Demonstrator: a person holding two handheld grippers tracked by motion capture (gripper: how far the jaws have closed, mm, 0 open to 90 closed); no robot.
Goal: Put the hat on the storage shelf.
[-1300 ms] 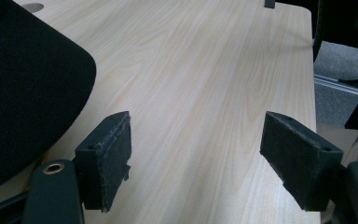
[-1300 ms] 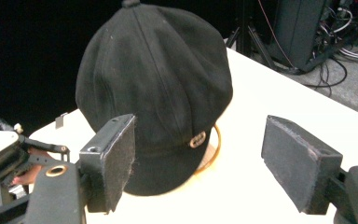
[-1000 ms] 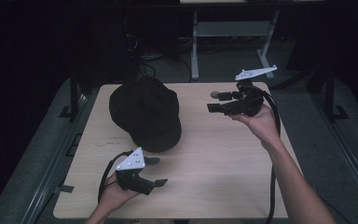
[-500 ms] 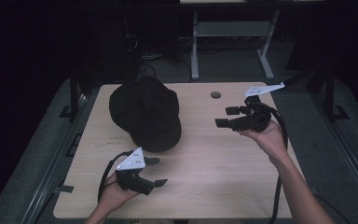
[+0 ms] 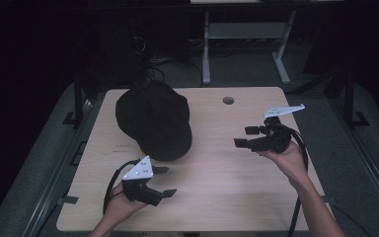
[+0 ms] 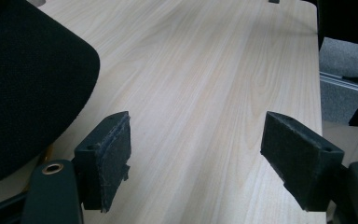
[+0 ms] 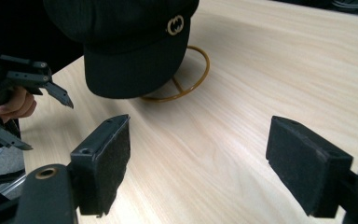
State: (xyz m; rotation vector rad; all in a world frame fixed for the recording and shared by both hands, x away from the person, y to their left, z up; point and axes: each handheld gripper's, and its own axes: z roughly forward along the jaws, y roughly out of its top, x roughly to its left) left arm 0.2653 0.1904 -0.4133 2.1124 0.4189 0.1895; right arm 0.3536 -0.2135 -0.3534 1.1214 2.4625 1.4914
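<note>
Right tool point(image 5: 244, 137) lower, cap point(image 5: 154, 120) well left

A pale wooden table point(image 5: 217, 197) with a round hole point(image 5: 228, 100) stands on grey floor point(image 5: 335, 148). Behind it, a white frame point(image 5: 242, 34), perhaps another desk, fades into darkness.

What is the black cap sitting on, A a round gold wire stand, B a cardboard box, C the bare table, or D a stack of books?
A: in the right gripper view a gold wire ring shows under the black cap, resting on the table.
</note>
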